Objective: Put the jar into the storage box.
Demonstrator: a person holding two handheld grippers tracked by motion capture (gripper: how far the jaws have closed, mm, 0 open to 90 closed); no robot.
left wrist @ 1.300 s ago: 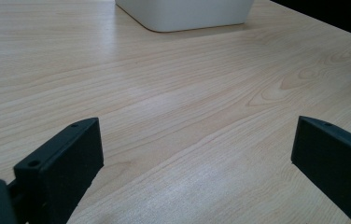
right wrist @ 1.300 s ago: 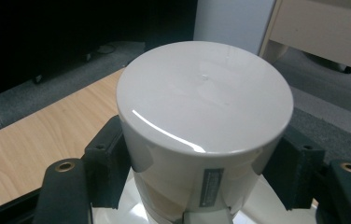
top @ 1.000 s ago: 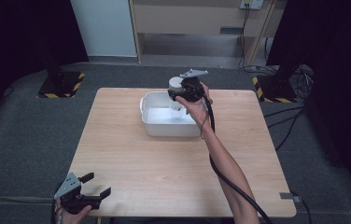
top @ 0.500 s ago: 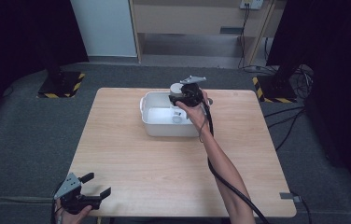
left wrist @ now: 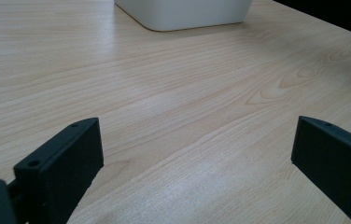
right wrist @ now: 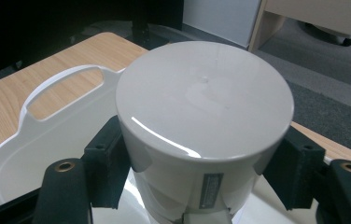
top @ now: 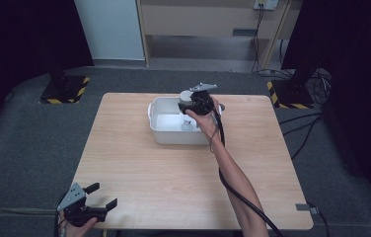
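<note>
Nearest, at the near left corner of the table, the left gripper sits low in the person's hand with its jaws spread wide and nothing between them. Its own view shows bare wood between the two black jaws, and the tub's near wall well off across the tabletop. Parked there, it looks to be kept out of the way so that the other arm has the table to itself; I judge it has no part in this step.

Farther on, the right forearm stretches across the right half of the table to the white tub, which stands at the far middle of the table with a handle on its left end. Over the tub's right part the right gripper has its jaws clamped tight on a pale grey cup. The cup is held upside down, flat base uppermost, and the jaws press on opposite sides of its wall just under that base, a grip that keeps the round body from slipping or rolling.

The cup hangs above the tub's floor, inside the line of its rim. Whether its mouth already touches the bottom I cannot tell. Held there, it seems meant to be set down inside the tub.
</note>
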